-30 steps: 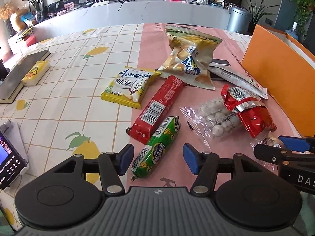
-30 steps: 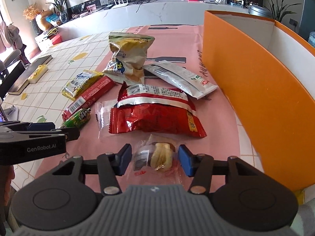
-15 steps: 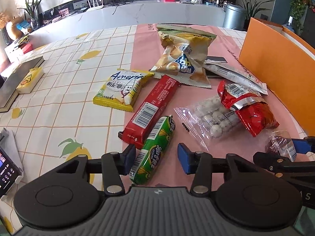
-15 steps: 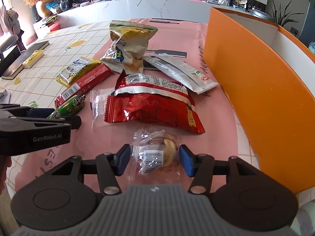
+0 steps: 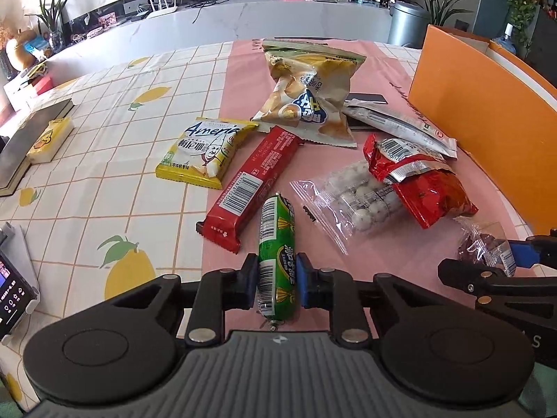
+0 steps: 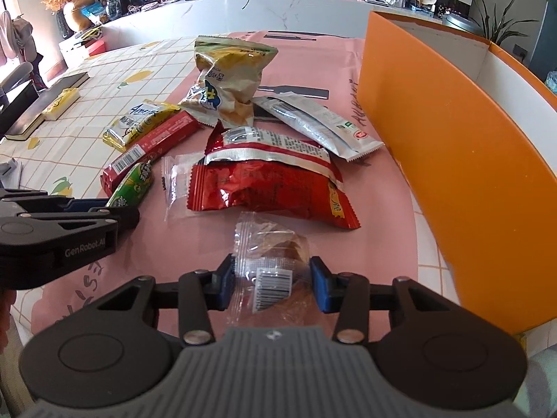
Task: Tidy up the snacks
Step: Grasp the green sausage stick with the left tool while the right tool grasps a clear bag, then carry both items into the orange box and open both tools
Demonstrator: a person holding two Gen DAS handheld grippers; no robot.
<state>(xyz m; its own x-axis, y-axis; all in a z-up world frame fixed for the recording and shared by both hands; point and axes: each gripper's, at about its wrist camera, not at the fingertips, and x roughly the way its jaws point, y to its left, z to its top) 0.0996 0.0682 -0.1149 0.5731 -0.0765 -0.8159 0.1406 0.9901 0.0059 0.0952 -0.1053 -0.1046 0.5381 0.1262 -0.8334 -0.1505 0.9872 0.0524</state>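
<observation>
My left gripper [image 5: 276, 280] is shut on the near end of a green sausage stick [image 5: 276, 244], which also shows in the right wrist view [image 6: 134, 186]. My right gripper [image 6: 273, 284] has its blue pads on both sides of a small clear snack packet [image 6: 269, 264] with a barcode label, touching its wrapper. On the pink cloth lie a red bar [image 5: 252, 183], a yellow cracker pack [image 5: 205, 151], a chip bag [image 5: 310, 94], a clear bag of white balls [image 5: 355, 198], a red bag [image 5: 417, 177] and a silver sachet [image 5: 400, 127].
A tall orange box [image 6: 452, 146] stands along the right side of the table, open at the top. A dark book with a yellow eraser-like block [image 5: 48, 139] lies far left. A phone on a stand [image 5: 14, 278] sits at the near left edge.
My left gripper moved forward over the green sausage stick and closed on it. My right gripper moved forward around the clear packet and narrowed onto it.
</observation>
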